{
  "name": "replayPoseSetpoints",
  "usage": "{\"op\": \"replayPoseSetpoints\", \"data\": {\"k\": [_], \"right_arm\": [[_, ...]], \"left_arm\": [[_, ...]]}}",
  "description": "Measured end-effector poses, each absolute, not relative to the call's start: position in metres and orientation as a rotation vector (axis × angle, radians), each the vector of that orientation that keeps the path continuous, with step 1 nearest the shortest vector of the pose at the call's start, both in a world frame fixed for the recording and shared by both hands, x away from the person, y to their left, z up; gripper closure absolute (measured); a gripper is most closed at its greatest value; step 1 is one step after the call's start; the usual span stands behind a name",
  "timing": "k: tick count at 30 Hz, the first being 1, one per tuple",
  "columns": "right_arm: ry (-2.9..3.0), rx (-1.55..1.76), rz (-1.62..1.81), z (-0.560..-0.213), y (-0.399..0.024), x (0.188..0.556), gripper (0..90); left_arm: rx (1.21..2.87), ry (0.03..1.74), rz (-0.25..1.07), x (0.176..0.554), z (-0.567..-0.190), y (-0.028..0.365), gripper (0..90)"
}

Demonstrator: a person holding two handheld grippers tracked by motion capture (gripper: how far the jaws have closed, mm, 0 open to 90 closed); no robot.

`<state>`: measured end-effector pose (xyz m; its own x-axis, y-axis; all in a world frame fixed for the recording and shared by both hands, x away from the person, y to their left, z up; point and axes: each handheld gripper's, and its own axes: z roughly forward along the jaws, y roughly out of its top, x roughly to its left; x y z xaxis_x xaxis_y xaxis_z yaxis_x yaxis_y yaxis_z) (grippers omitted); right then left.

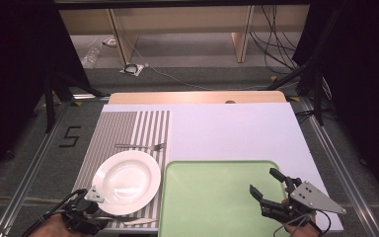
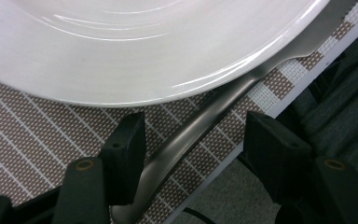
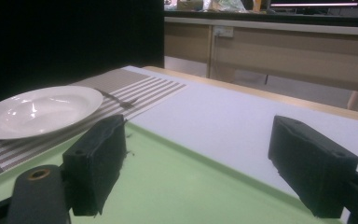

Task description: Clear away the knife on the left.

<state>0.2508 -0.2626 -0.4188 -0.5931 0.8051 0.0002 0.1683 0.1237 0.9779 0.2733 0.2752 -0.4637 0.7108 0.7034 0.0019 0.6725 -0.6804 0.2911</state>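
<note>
Your left tool [image 2: 189, 154] stands low over the knife [image 2: 200, 126], jaws released and straddling its handle without pressing on it; that handle lies on the striped placemat [image 2: 32, 135] at the desk's near edge, just beside the white plate [image 2: 135, 42], whose rim overhangs part of it, so approach from the free end to avoid the plate. Your right tool [image 1: 269, 190] hovers released and empty over the green tray [image 1: 212, 197], likely kept clear there. The fork [image 1: 140, 146] lies beyond the plate, untouched.
</note>
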Motion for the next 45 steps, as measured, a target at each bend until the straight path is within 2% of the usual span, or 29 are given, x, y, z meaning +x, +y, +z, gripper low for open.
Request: {"op": "replayPoseSetpoints", "data": {"k": [14, 17, 30, 40, 45], "right_arm": [[1.867, 0.932, 1.503, -0.419, -0.262, 0.251, 20.2], [1.869, 0.931, 1.505, -0.419, -0.262, 0.25, 20.3], [1.875, 0.931, 1.506, -0.419, -0.261, 0.251, 20.5], [1.876, 0.926, 1.504, -0.419, -0.261, 0.251, 20.7], [1.874, 0.927, 1.505, -0.419, -0.261, 0.251, 20.9]], "left_arm": [[2.744, 1.055, 0.135, 0.279, -0.465, 0.267, 46.8], [2.758, 1.06, 0.121, 0.28, -0.464, 0.265, 52.9], [2.809, 1.039, 0.107, 0.281, -0.462, 0.259, 61.8], [2.868, 0.927, 0.105, 0.277, -0.462, 0.251, 75.4], [2.889, 0.896, 0.118, 0.276, -0.462, 0.249, 76.7]]}}
